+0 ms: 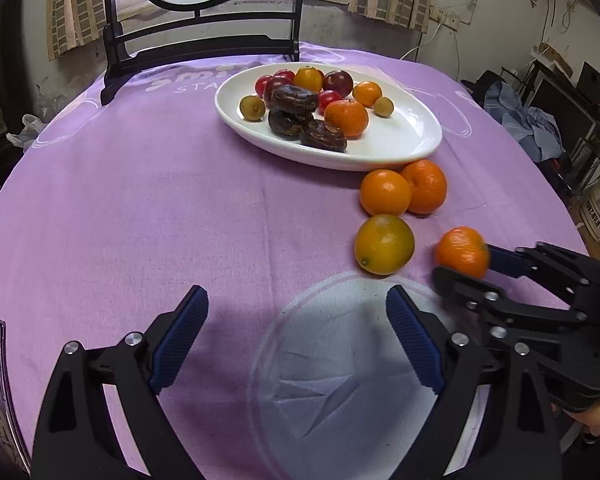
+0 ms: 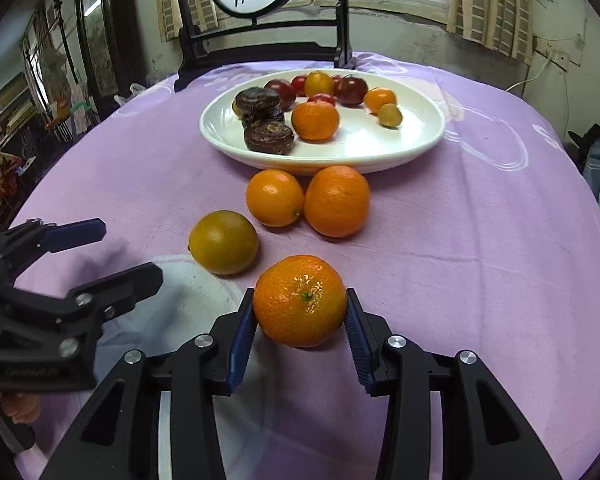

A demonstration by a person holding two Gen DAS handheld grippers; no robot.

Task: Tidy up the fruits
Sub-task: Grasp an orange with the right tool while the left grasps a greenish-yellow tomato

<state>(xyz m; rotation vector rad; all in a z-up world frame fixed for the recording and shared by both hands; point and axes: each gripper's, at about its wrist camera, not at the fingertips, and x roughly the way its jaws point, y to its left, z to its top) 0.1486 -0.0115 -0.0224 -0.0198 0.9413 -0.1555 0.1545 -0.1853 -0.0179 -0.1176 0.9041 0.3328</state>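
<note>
black plastic left claw (image 1: pixel 296 332), right claw (image 2: pixel 300 332), ribbed blue pads (image 1: pixel 180 336), silver screws, bare fingers

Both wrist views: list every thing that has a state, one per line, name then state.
Right gripper: shut on the mandarin.
Mandarin: gripped between both pads, stem up.
Left gripper: open, holding nothing.
White plate: loaded with fruit, part bare.
Greenish orange: loose on the cloth, untouched.
Two oranges: on the cloth beside the plate, touching each other.
</note>
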